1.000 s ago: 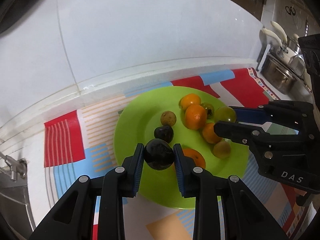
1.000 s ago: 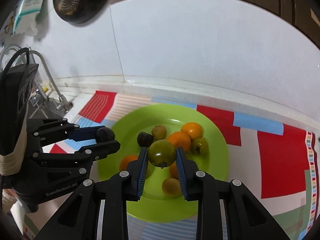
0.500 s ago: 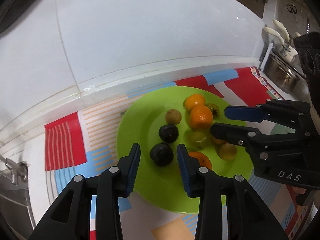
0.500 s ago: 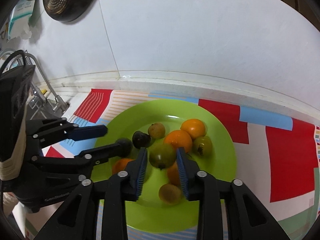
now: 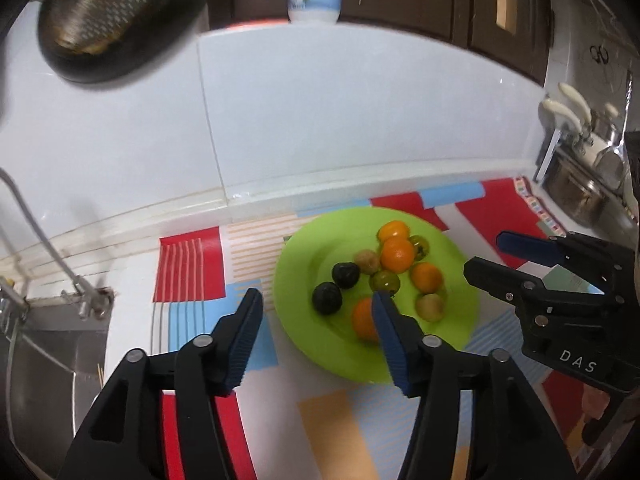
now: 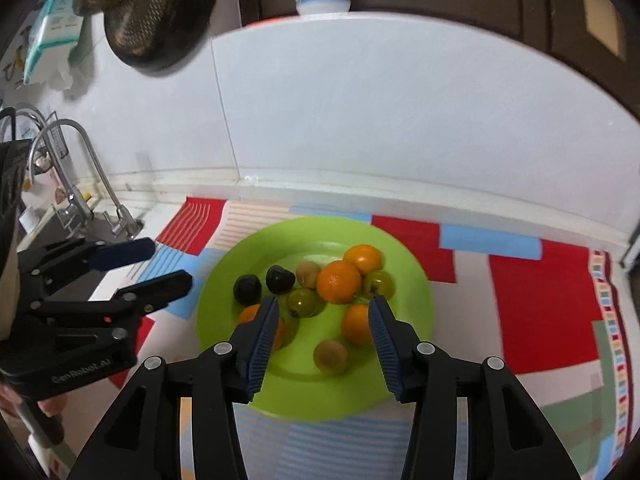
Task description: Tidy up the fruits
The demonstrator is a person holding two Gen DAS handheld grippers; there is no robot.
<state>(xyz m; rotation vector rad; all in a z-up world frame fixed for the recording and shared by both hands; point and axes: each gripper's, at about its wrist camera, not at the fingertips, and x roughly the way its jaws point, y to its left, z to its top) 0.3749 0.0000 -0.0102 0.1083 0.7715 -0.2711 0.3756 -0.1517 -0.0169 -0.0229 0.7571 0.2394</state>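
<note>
A green plate (image 5: 304,332) (image 6: 320,392) lies on a patterned cloth and carries several fruits. Two dark plums (image 5: 327,298) (image 6: 247,289) sit at its left. A green tomato (image 5: 385,281) (image 6: 302,301) rests in the middle among several oranges (image 5: 397,255) (image 6: 339,282). My left gripper (image 5: 316,304) (image 6: 166,262) hovers over the plate's near left edge, its jaws opening with nothing between the pads. My right gripper (image 6: 323,306) (image 5: 486,256) hangs above the plate's near side, its jaws also opening and holding nothing.
A steel sink (image 5: 44,344) with a tap (image 6: 80,184) lies to the left. Metal pots (image 5: 580,196) stand at the right. A colander (image 6: 148,12) hangs on the white tiled wall (image 5: 360,120) behind the plate. The cloth (image 6: 540,300) stretches to the right.
The left gripper let the dark plum go onto the plate, the right one let go the green tomato. Both pulled back and up, jaws spreading wider.
</note>
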